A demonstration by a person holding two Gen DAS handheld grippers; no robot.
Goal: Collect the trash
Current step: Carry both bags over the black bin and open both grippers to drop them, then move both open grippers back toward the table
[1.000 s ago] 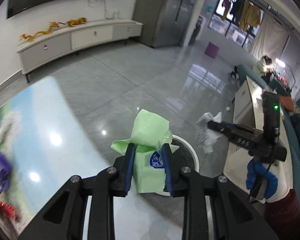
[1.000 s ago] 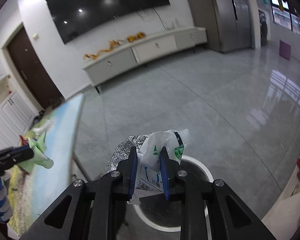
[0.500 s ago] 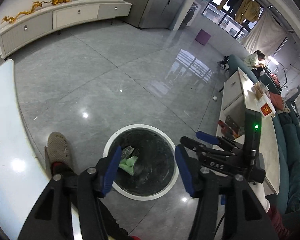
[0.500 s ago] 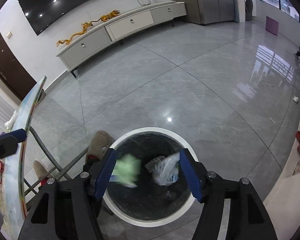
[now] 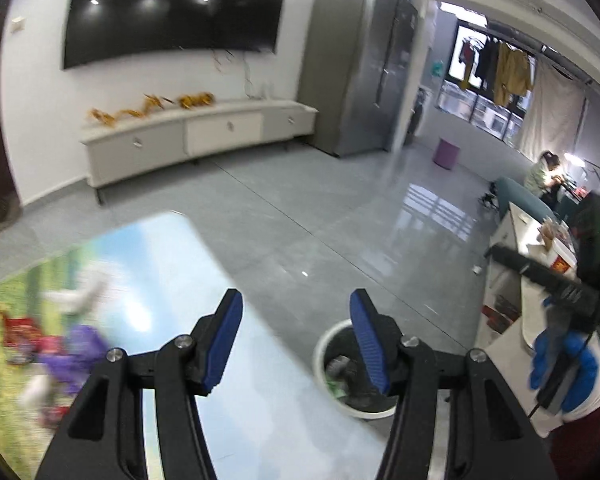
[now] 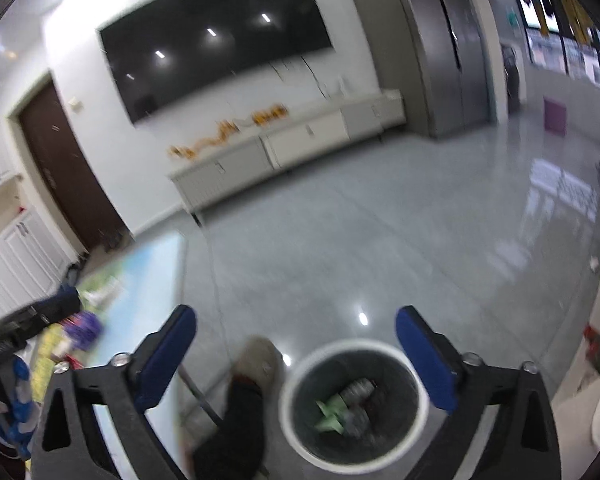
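Blue-padded left gripper [image 5: 296, 344] parted, nothing between its two fingers. Right gripper [image 6: 296, 360] spreading wider, jaws opening, likewise empty, poised above one white-rimmed trash bin [image 6: 414, 376] on the grey floor. Inside the bin: one crumpled green wrapper [image 6: 332, 420] beside one greyish packet [image 6: 356, 390], touching. On the picture-printed table [image 5: 172, 256], several blurred scraps remaining: one purple wrapper [image 5: 82, 346], one red wrapper [image 5: 18, 326], one white scrap [image 5: 82, 290]; exact count unclear through blur. Beside the bin, one beige shoe [image 6: 256, 360] of the person. At the left view's right edge, one blue-gloved hand [image 5: 560, 364].
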